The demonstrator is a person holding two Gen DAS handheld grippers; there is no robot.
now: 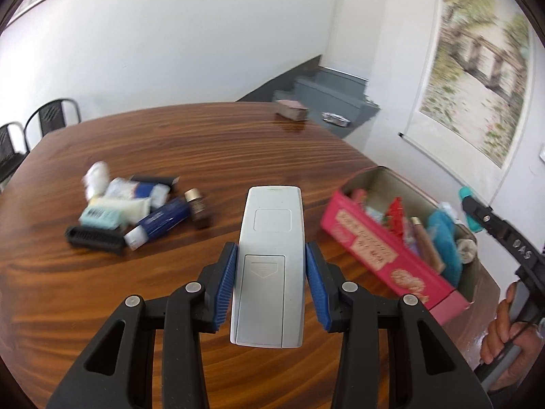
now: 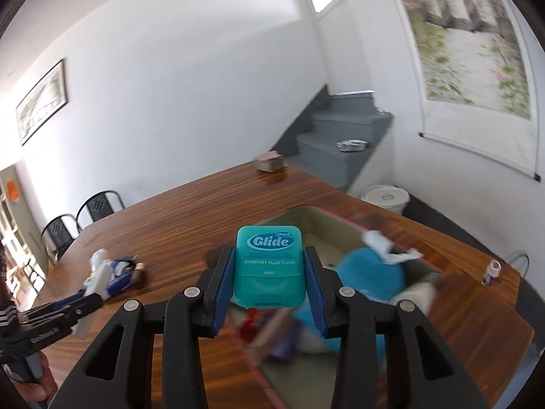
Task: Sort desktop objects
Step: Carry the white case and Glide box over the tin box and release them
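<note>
L gripper (image 1: 270,269) pinches a grey remote (image 1: 269,266) betw its blue pads (image 1: 226,283), back side up w/ battery cover showing, held above the wood table (image 1: 221,156). R gripper (image 2: 269,272) pinches a teal floss box (image 2: 269,266) the same way, held over the pink tin (image 1: 381,255). In the L view the R gripper sits at the far right edge, a hand (image 1: 504,334) on its grip. Tin is open on the table's right side, holding a blue cloth (image 2: 371,272), crumpled white tissue (image 2: 381,245) and other blurred bits. Left of the remote, a loose pile (image 1: 136,211): black comb, blue tube, white packets, small brown bottle. Far edge: a small pinkish box (image 1: 291,109). Beyond: grey stairs (image 2: 344,139), black chairs (image 1: 51,116), wall scroll (image 1: 477,61).
</note>
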